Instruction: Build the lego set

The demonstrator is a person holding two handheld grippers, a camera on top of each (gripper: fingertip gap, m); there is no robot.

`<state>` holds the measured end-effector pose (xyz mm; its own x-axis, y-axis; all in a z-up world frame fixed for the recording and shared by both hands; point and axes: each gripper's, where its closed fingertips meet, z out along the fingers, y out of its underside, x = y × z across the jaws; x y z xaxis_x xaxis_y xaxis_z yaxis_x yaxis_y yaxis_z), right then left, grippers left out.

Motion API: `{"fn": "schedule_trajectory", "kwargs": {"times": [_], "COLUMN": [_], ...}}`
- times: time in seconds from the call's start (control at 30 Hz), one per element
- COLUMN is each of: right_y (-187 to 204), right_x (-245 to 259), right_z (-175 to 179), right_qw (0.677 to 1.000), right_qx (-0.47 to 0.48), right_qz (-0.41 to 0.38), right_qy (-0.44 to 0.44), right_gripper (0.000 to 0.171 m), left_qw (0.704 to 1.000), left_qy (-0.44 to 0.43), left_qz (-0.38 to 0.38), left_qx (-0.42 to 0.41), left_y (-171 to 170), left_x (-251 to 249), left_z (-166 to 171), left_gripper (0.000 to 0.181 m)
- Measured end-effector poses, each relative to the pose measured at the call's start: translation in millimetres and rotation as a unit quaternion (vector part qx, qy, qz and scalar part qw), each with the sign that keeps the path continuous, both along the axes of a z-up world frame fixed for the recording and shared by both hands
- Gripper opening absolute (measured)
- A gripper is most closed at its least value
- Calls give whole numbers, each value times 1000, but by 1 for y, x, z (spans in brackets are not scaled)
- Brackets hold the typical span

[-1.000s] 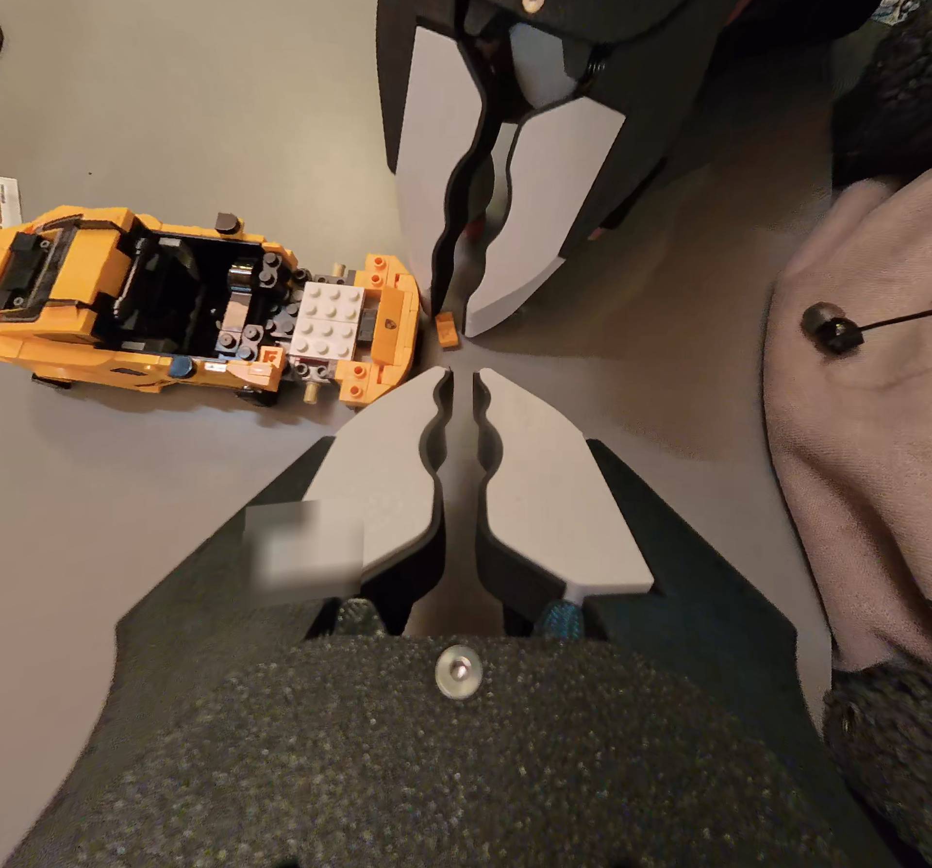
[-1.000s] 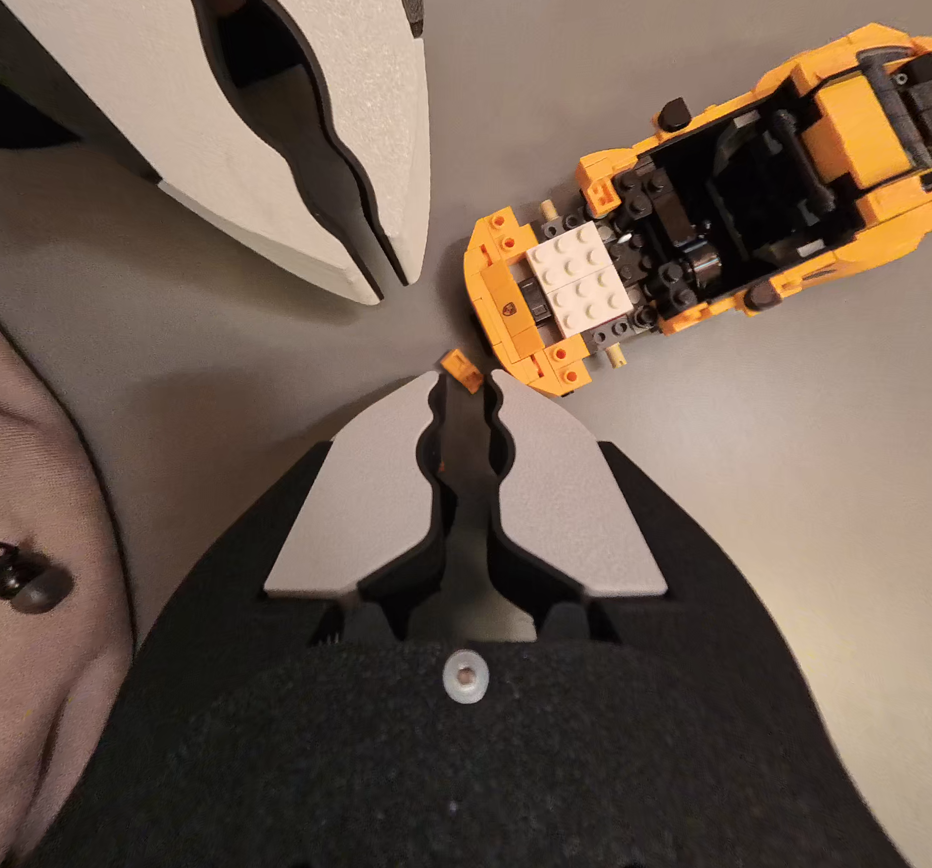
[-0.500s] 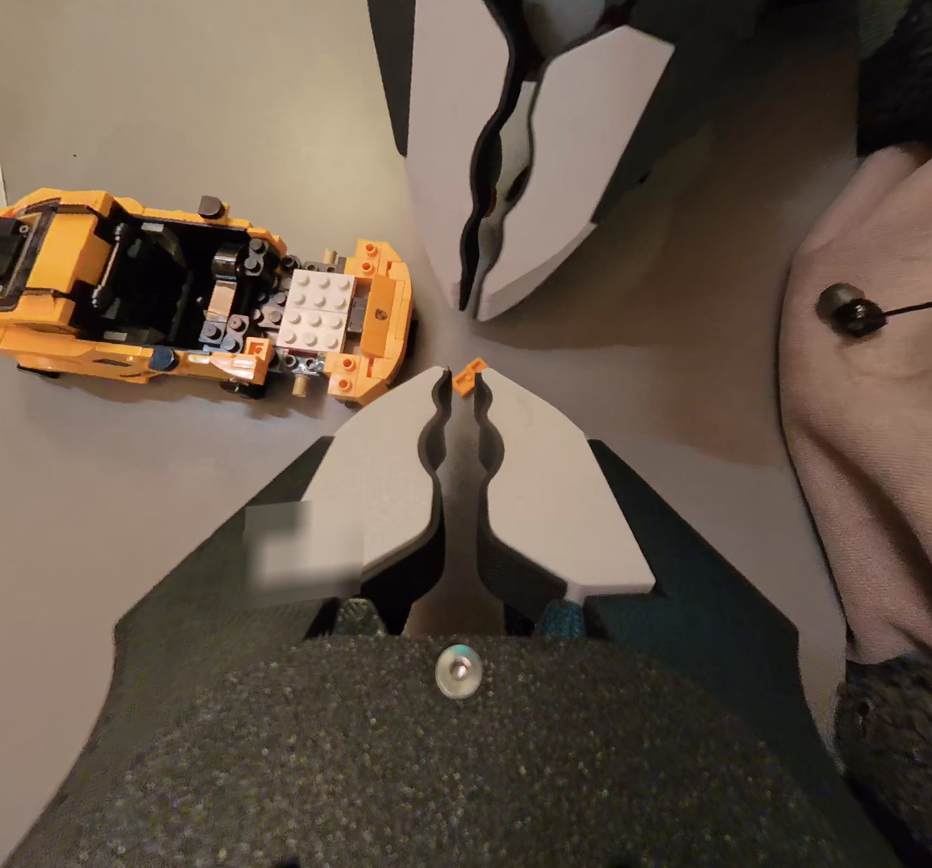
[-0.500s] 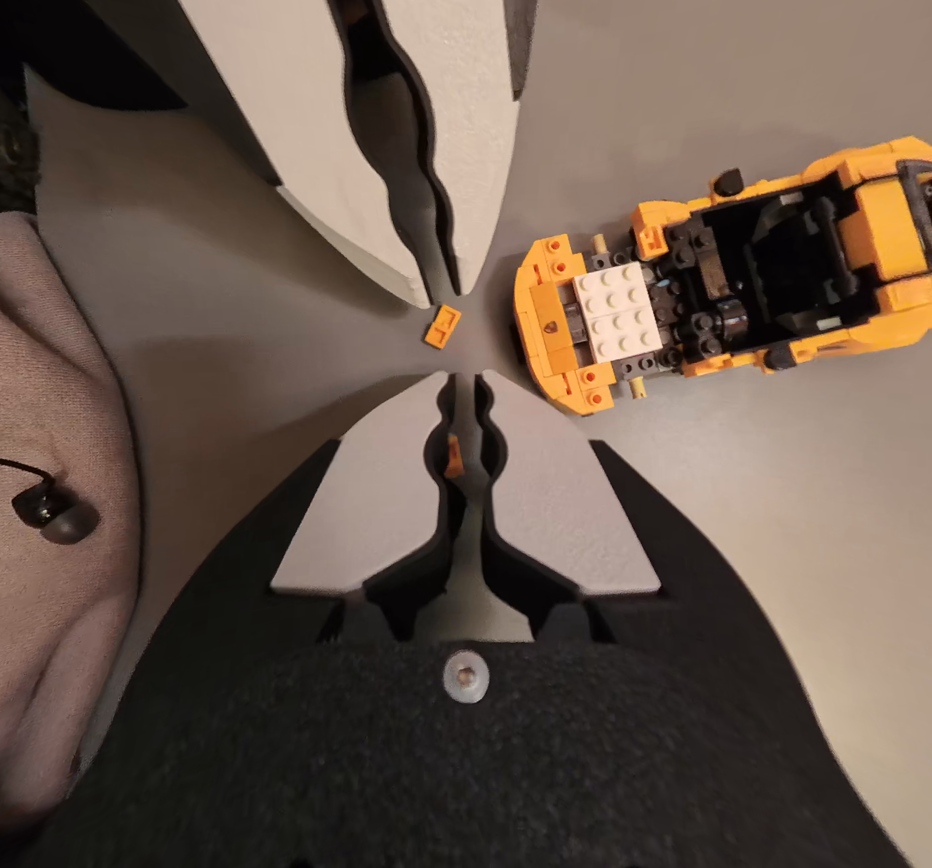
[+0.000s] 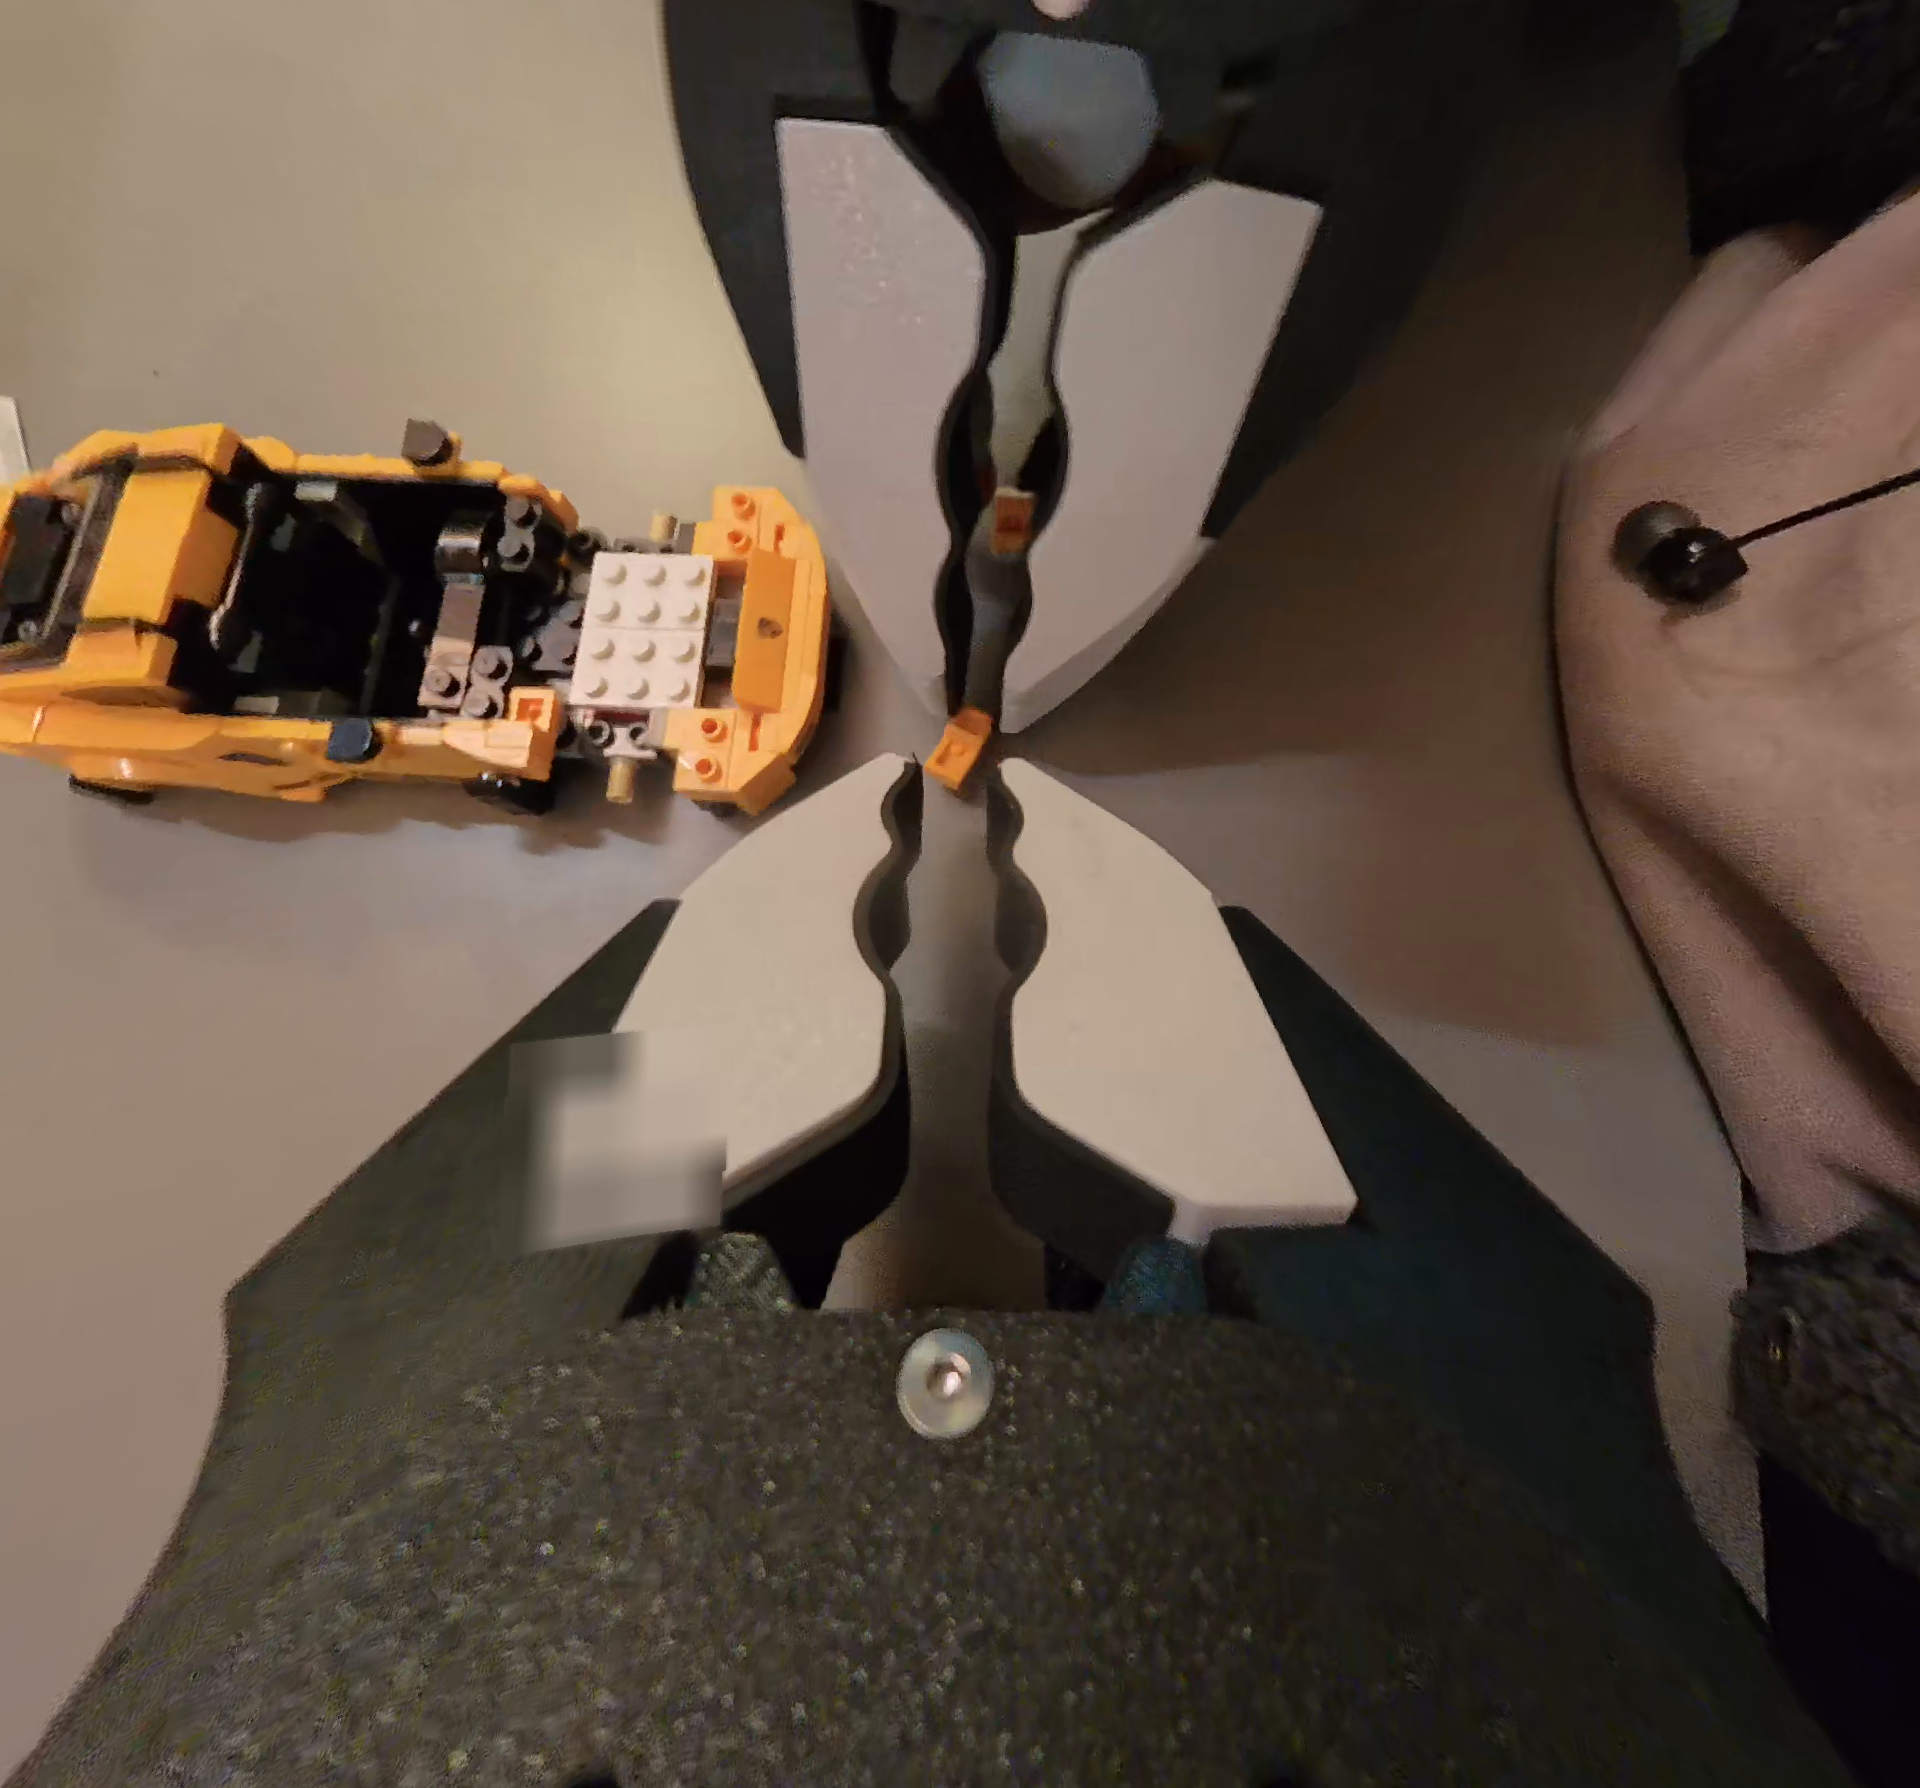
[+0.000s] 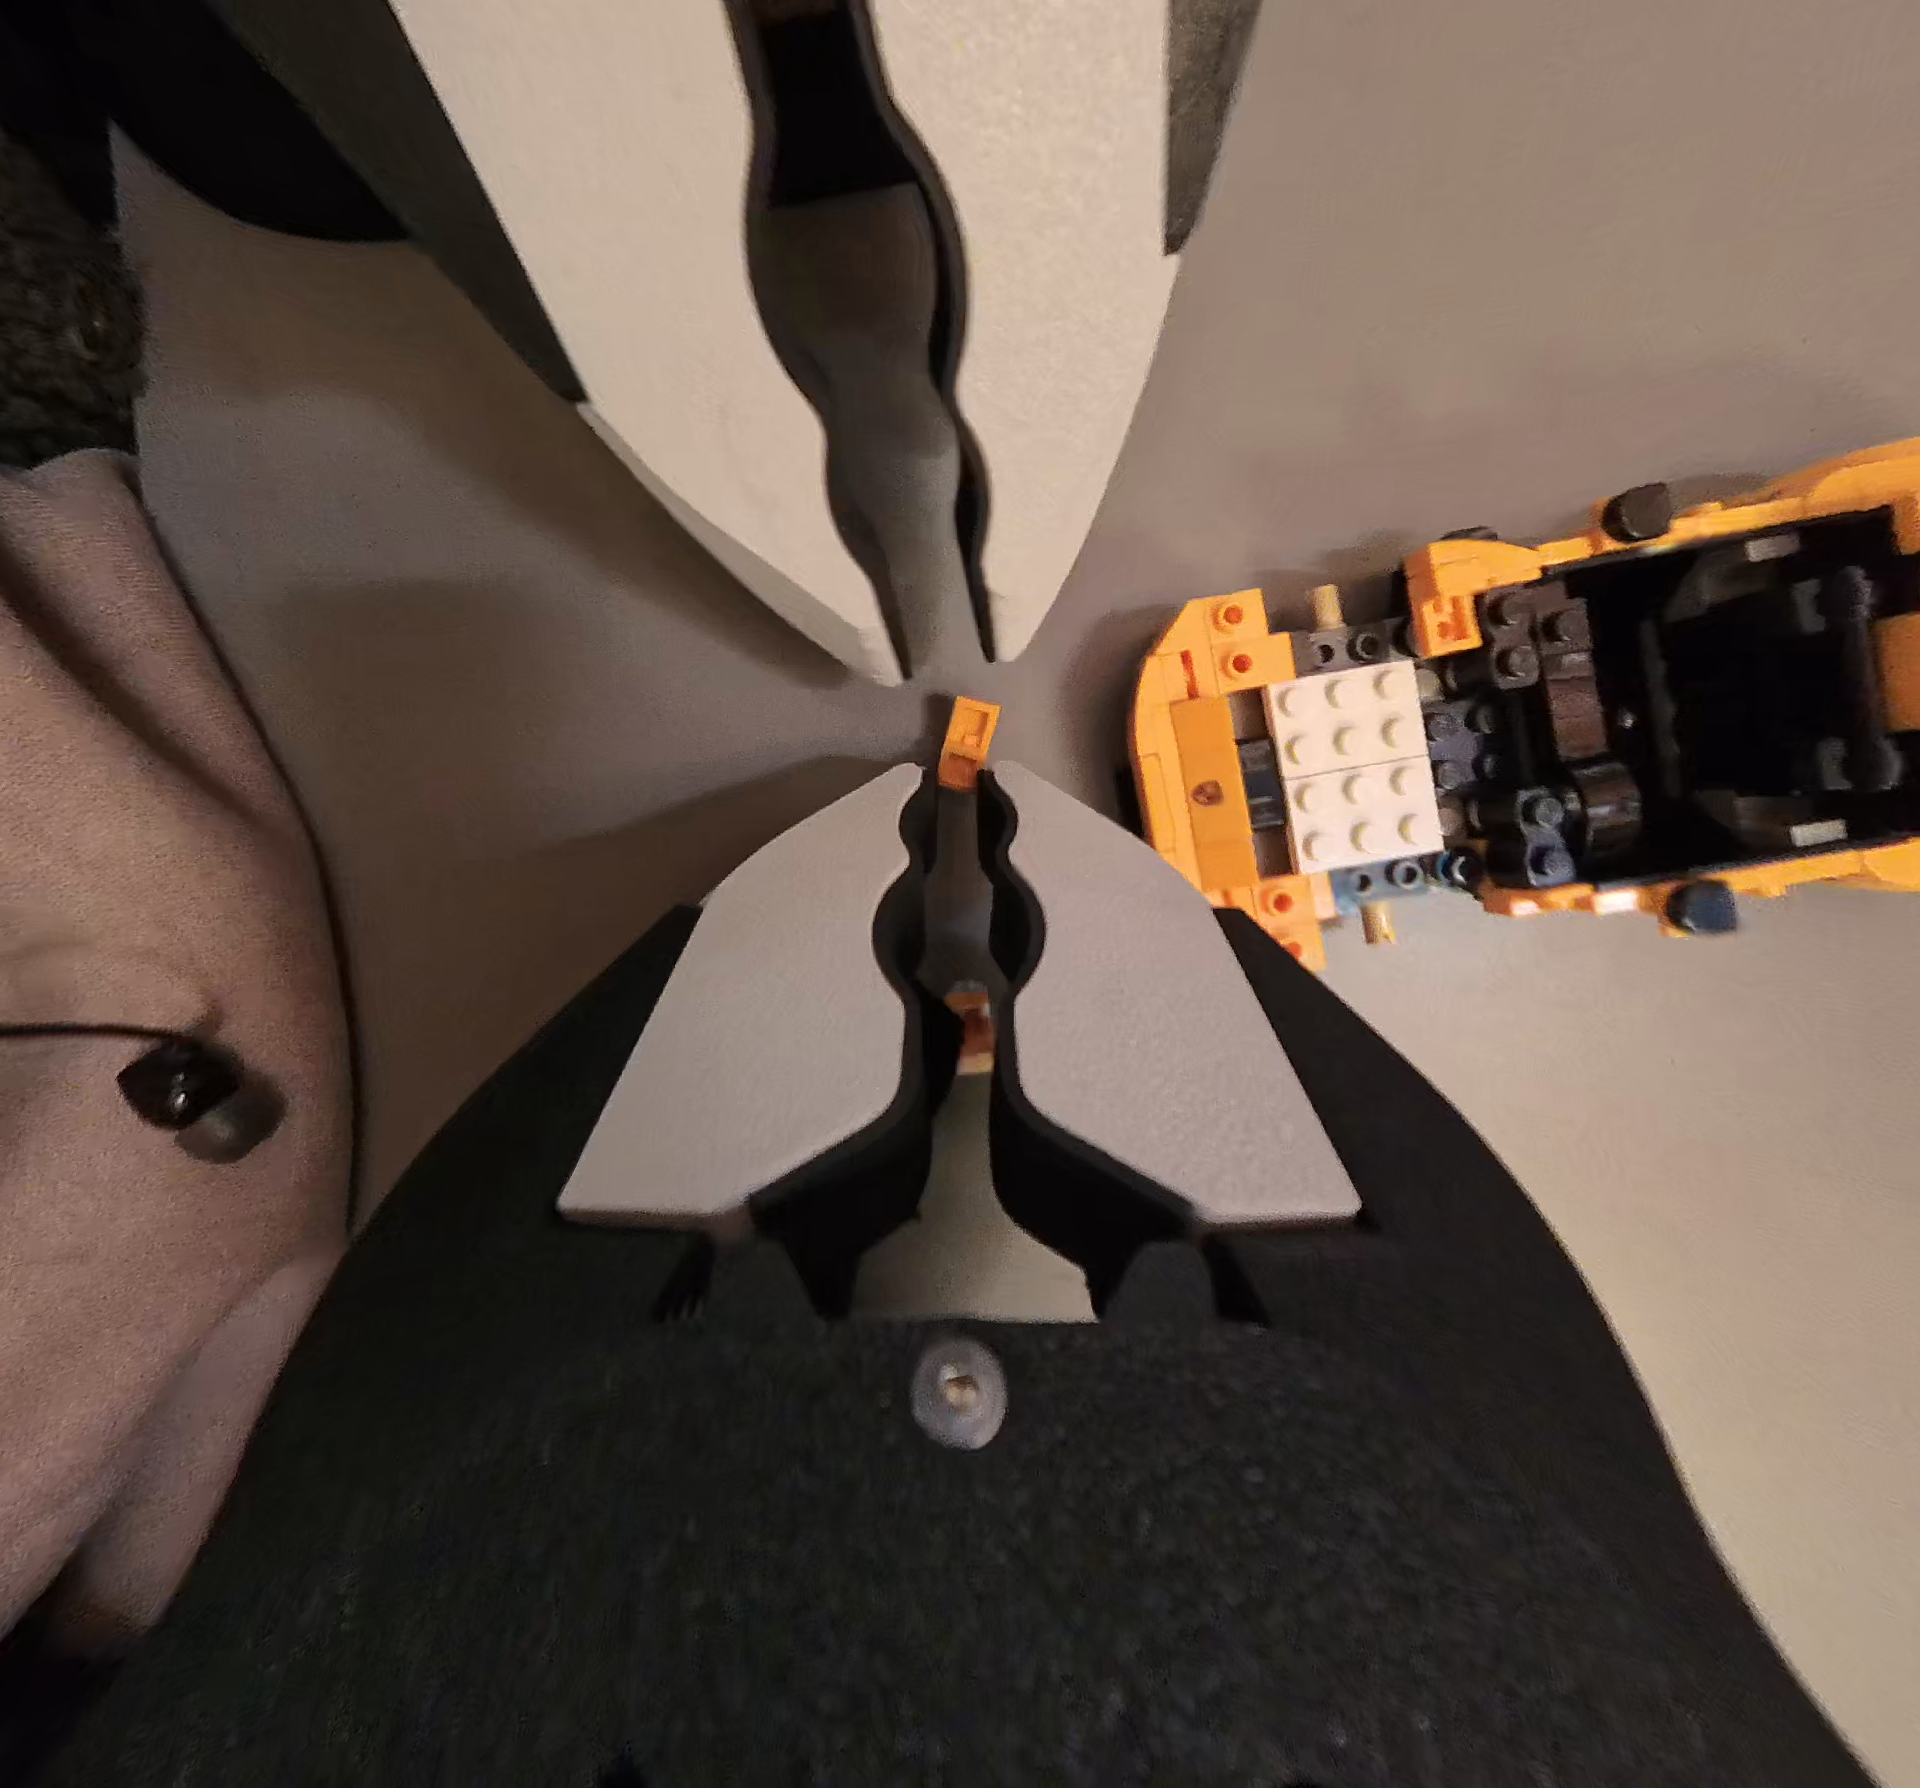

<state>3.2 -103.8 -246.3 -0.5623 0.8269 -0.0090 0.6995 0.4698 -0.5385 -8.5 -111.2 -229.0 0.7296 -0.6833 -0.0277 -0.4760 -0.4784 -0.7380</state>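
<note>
Facing each other tip to tip at the centre of both frames, the two grippers meet over a small orange brick (image 5: 958,751). In the right wrist view the right gripper (image 6: 958,770) pinches that brick (image 6: 966,739) at its very tips, jaws drawn narrow around it, with a second orange piece (image 6: 971,1021) lodged deeper in the slot between the fingers. The left gripper (image 5: 954,782) stands just short of the brick, its jaws set a narrow gap apart and holding nothing (whether a fingertip already touches the brick cannot be told).

The step looks like a handover or re-grip before fitting. Doing it well likely means closing the left jaws squarely on the brick's flat sides before the right lets go, since so slight a hold could let it twist or drop.

The orange lego car (image 5: 416,616), roof off and white plates showing, lies at middle left of the left wrist view on the grey table (image 5: 312,128), its nose just beside the gripper tips. A person's pinkish sleeve (image 5: 1766,751) with a black cord toggle (image 5: 1673,559) fills the right edge, near the working space.
</note>
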Motion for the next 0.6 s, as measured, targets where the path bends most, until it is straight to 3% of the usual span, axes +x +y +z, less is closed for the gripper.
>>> {"fn": "schedule_trajectory", "kwargs": {"times": [0.23,0.43,0.6], "right_y": [2,4,2], "right_x": [18,38,48], "right_z": [24,39,40], "right_qw": [991,960,938], "right_qx": [-127,-265,-320], "right_qz": [35,86,112], "right_qy": [-10,-38,-69], "right_gripper": [7,7,7], "left_qw": [991,983,976], "left_qy": [-1,-6,6], "left_qz": [-71,-92,-101], "left_qx": [111,157,194], "left_y": [2,5,9], "left_x": [30,45,58], "left_z": [23,30,35], "left_gripper": [19,22,18]}}
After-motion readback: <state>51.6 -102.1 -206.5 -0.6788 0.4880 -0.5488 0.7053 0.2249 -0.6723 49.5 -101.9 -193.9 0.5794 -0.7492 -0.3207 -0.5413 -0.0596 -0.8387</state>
